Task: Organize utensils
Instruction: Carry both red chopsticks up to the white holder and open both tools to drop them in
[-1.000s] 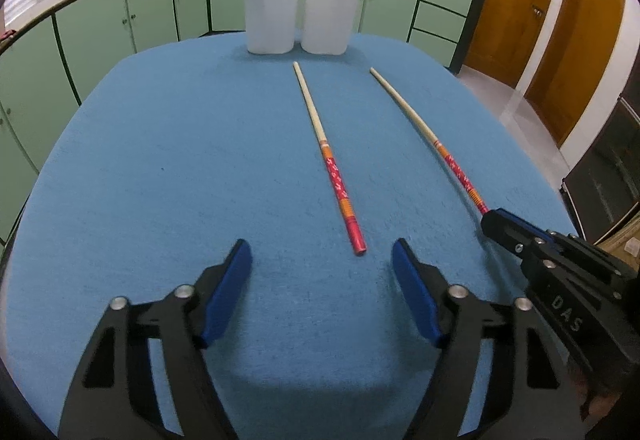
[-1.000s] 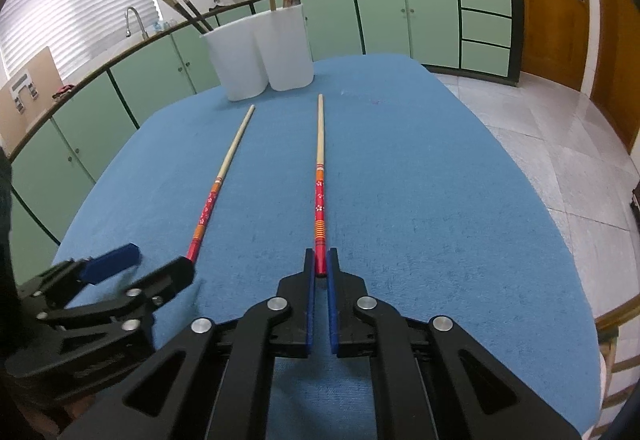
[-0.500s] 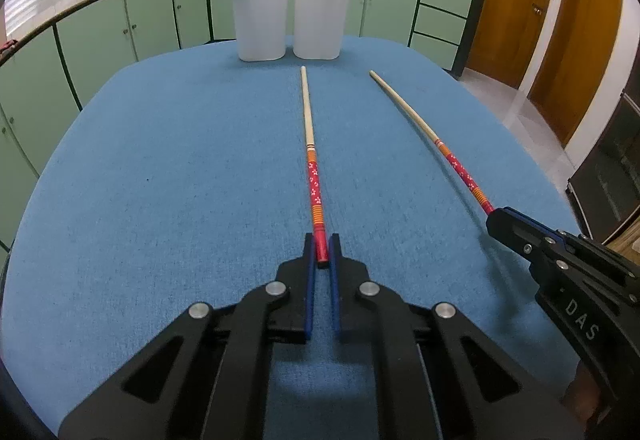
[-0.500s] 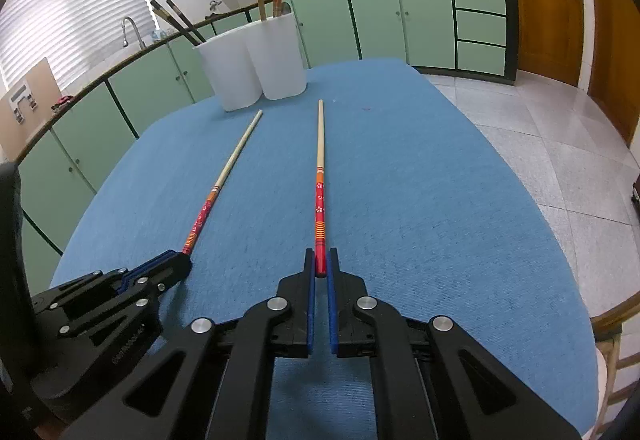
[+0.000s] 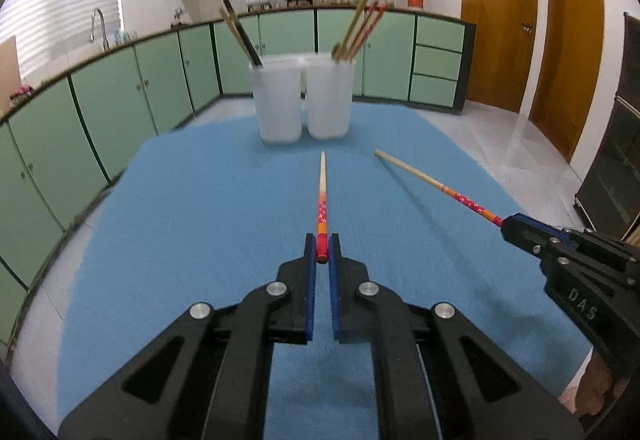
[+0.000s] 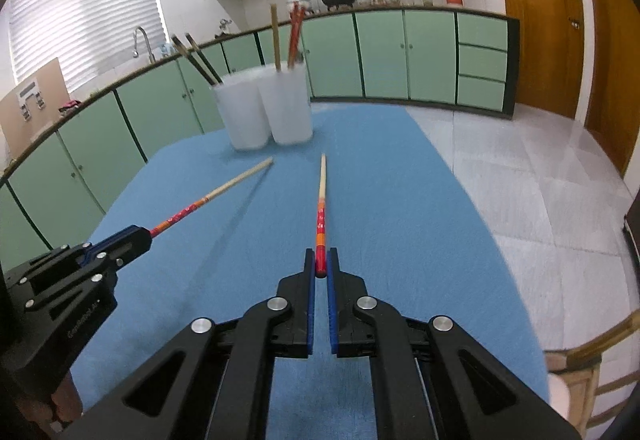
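Note:
Two red-and-orange patterned chopsticks with pale wooden tips are both held off the blue tablecloth (image 5: 200, 200). My left gripper (image 5: 322, 252) is shut on the red end of one chopstick (image 5: 322, 196), which points toward the cups. My right gripper (image 6: 321, 264) is shut on the red end of the other chopstick (image 6: 321, 200). Each view shows the other gripper at its side with its chopstick (image 5: 440, 186) (image 6: 216, 194) slanting up. Two white cups (image 5: 280, 100) (image 5: 328, 96) stand at the table's far end, the left with dark chopsticks, the right with red and wooden ones.
Green kitchen cabinets (image 5: 120, 100) curve behind the table, with a sink tap (image 5: 98, 24) at the left and pots on the counter. Wooden doors (image 5: 496, 20) and tiled floor (image 6: 520, 180) lie to the right. A wooden chair (image 6: 580, 368) stands by the table's right edge.
The left gripper closed on its chopstick's red end. Both grippers then rose, lifting the two chopsticks off the cloth so their tips hang above the table.

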